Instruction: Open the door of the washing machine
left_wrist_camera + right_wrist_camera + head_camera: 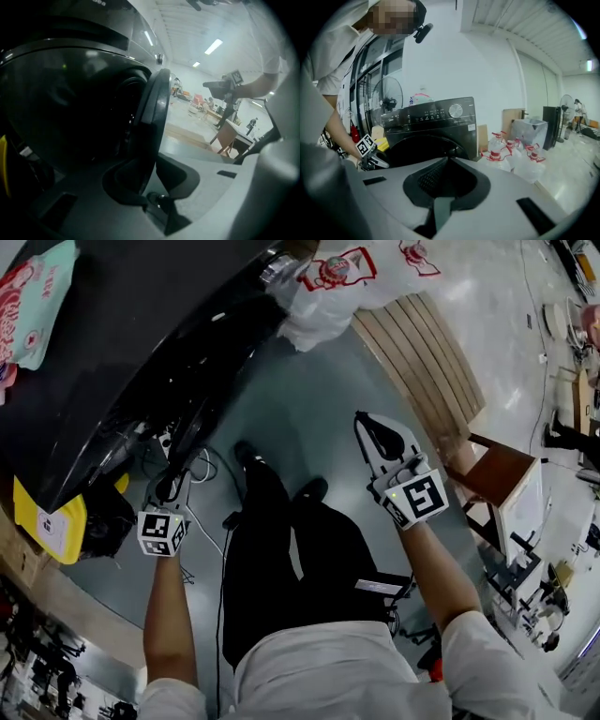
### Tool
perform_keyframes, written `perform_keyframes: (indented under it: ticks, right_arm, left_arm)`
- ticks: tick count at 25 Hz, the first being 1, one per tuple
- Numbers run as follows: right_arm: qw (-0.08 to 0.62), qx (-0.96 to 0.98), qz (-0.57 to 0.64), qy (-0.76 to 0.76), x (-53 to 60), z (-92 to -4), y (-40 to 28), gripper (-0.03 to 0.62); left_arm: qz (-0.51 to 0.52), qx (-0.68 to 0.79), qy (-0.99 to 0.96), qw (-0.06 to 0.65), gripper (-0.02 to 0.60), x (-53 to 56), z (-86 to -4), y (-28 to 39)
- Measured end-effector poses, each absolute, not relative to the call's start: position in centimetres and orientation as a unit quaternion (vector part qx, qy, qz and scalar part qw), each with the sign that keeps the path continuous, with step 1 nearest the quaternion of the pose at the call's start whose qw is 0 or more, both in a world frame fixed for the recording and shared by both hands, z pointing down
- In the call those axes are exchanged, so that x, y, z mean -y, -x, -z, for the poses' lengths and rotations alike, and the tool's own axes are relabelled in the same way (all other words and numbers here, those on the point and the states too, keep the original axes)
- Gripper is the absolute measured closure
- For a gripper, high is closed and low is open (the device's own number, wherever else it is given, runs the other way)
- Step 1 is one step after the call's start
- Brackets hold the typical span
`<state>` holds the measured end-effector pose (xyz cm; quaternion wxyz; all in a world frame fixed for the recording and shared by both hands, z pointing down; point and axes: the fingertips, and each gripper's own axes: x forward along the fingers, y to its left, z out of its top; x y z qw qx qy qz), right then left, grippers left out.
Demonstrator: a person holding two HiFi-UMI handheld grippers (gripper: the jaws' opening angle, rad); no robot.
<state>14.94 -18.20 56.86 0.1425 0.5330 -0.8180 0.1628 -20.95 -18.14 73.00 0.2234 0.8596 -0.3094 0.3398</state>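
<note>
The black washing machine [103, 324] fills the upper left of the head view, and its round door [220, 352] stands swung partly out from the front. My left gripper [171, 486] is shut on the door's outer edge. In the left gripper view the dark door rim [157, 108] runs down between the jaws of my left gripper [152, 187], with the dark drum opening [89, 117] behind it. My right gripper [364, 424] hangs over the floor to the right, shut with nothing in it. Its own view faces the machine's front [436, 119] and shows my right gripper [440, 206] with the jaws together.
A yellow container [47, 521] sits by the machine's left side. Cables [211, 470] lie on the floor below the door. Water bottles in plastic [337, 277] and a wooden slatted panel [422, 352] stand to the right of the machine. A brown stool [497, 474] is beyond my right gripper.
</note>
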Motion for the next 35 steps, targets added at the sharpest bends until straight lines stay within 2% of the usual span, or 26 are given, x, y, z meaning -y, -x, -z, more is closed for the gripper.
perform_keyframes:
  ticks: [6,11,19,26,31,33,34,35]
  right_arm:
    - [0.104,0.801,-0.167,-0.566,11.7,-56.5,-18.8,0.56]
    - [0.106,0.793,-0.159,-0.578,5.5,-55.8,-22.6,0.56]
    - [0.094,0.739,-0.159,-0.648,-4.3,-54.4,-29.7,0.56]
    - [0.059,0.697,-0.178,-0.692,-9.9,-54.5,-31.5,0.56]
    - [0.051,0.691,-0.176,-0.7,-11.8,-54.5,-31.8,0.56]
    - [0.052,0.691,-0.175,-0.7,-12.1,-54.4,-31.7,0.56]
    - [0.052,0.691,-0.174,-0.7,-12.3,-54.4,-31.6,0.56]
    - [0.051,0.691,-0.171,-0.7,-12.5,-54.3,-31.4,0.56]
  left_arm:
    - [-0.285,0.338,-0.849,0.289,0.48,10.0,-72.9,13.6]
    - [-0.276,0.373,-0.811,0.356,0.473,4.3,-73.2,5.7]
    - [-0.239,0.384,-0.784,0.426,0.455,-0.2,-73.0,-6.5]
    - [-0.205,0.361,-0.77,0.484,0.438,-1.0,-72.9,-17.7]
    - [-0.157,0.292,-0.788,0.519,0.44,0.6,-71.8,-27.0]
    - [-0.118,0.203,-0.81,0.537,0.402,1.0,-70.1,-30.6]
    - [-0.106,0.154,-0.821,0.539,0.457,0.7,-69.1,-31.7]
    - [-0.098,0.113,-0.831,0.536,0.478,0.2,-68.1,-32.2]
